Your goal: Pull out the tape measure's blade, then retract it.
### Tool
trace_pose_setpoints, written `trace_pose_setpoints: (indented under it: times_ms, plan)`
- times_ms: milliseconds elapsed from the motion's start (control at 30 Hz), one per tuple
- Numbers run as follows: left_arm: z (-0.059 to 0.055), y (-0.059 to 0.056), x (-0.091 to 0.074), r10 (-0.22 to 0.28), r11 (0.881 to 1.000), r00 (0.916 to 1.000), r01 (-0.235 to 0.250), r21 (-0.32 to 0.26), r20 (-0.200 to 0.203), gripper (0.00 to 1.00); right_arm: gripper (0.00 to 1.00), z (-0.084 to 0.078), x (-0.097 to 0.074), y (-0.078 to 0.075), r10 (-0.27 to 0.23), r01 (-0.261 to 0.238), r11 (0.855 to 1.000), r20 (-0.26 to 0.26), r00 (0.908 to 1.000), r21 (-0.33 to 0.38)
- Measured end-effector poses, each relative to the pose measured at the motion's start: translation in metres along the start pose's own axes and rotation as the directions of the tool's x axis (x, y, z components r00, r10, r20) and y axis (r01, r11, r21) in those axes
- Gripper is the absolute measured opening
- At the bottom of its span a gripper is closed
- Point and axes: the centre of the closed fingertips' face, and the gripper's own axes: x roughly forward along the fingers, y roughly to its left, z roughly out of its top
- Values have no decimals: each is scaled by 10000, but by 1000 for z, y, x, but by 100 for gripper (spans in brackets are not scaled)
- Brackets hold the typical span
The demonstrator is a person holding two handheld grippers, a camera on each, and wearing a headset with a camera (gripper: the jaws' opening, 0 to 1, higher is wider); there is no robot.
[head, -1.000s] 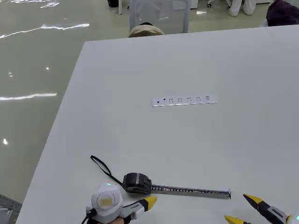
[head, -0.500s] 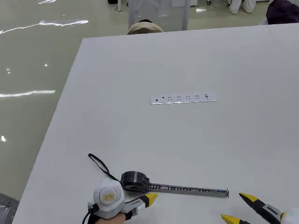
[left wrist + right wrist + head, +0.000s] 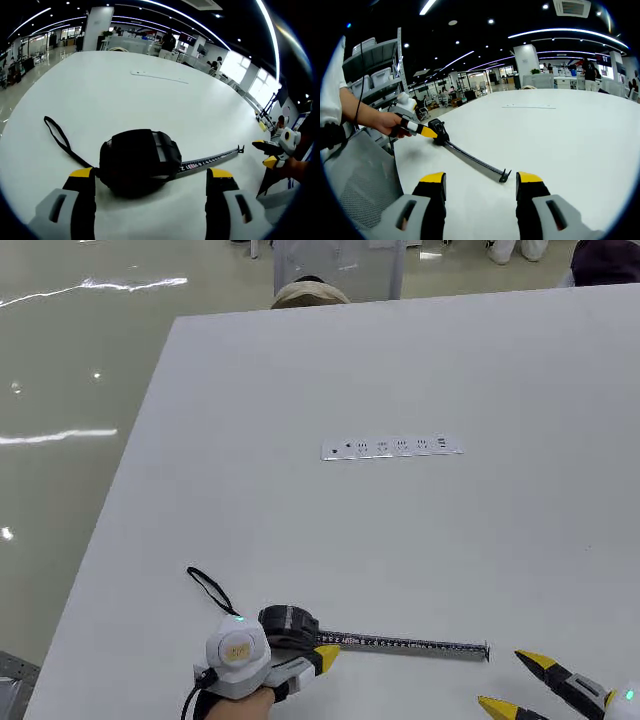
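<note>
A black tape measure (image 3: 289, 624) lies near the table's front edge, its blade (image 3: 410, 645) drawn out to the right and ending in a hook (image 3: 487, 649). A black wrist strap (image 3: 210, 590) trails off to its left. My left gripper (image 3: 298, 642) is open, and in the left gripper view its yellow-tipped jaws stand either side of the tape measure (image 3: 140, 159) with gaps showing. My right gripper (image 3: 512, 682) is open just short of the blade's hook (image 3: 505, 175), holding nothing. The right gripper view also shows the left gripper (image 3: 422, 131) at the case (image 3: 441, 135).
A white power strip (image 3: 392, 447) lies flat mid-table. The white table (image 3: 520, 370) stretches far ahead and right; its left edge drops to a shiny floor. A chair (image 3: 340, 270) stands at the far edge. A grey mesh chair (image 3: 360, 175) is beside me.
My left gripper has moved forward and its jaws now straddle the tape measure's case. The right gripper has hardly moved. The blade still lies pulled out.
</note>
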Motion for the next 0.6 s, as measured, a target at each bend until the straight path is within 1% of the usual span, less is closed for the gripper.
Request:
trace_pose_setpoints:
  times_ms: [67, 167, 333, 400, 533, 600]
  plan:
    - [0, 0, 0, 34, 10000, 10000, -34, 44, -34, 90, 56, 0, 0, -1, -4, 4, 10000, -14, 10000, -6]
    - [-1, 0, 2, 67, 9999, 9999, -68, -112, -92, 89, 56, 2, 0, -2, 3, -3, 10000, 73, 10000, 40]
    - [-1, 2, 4, 205, 9994, 9998, -206, -279, -47, 88, 56, 2, 1, -5, 11, -11, 10000, 31, 10000, 8]
    - [0, 3, 5, 270, 9993, 9996, -272, -261, -63, 88, 56, 2, 2, -6, 16, -16, 10000, 25, 10000, 13]
    - [1, 3, 6, 319, 9984, 9995, -322, -456, -76, 87, 56, 3, 3, -6, 24, -24, 10000, 64, 10000, 72]
    - [2, 3, 7, 330, 9977, 9995, -331, -588, -17, 86, 55, 4, 4, -7, 35, -35, 10000, 66, 10000, 59]
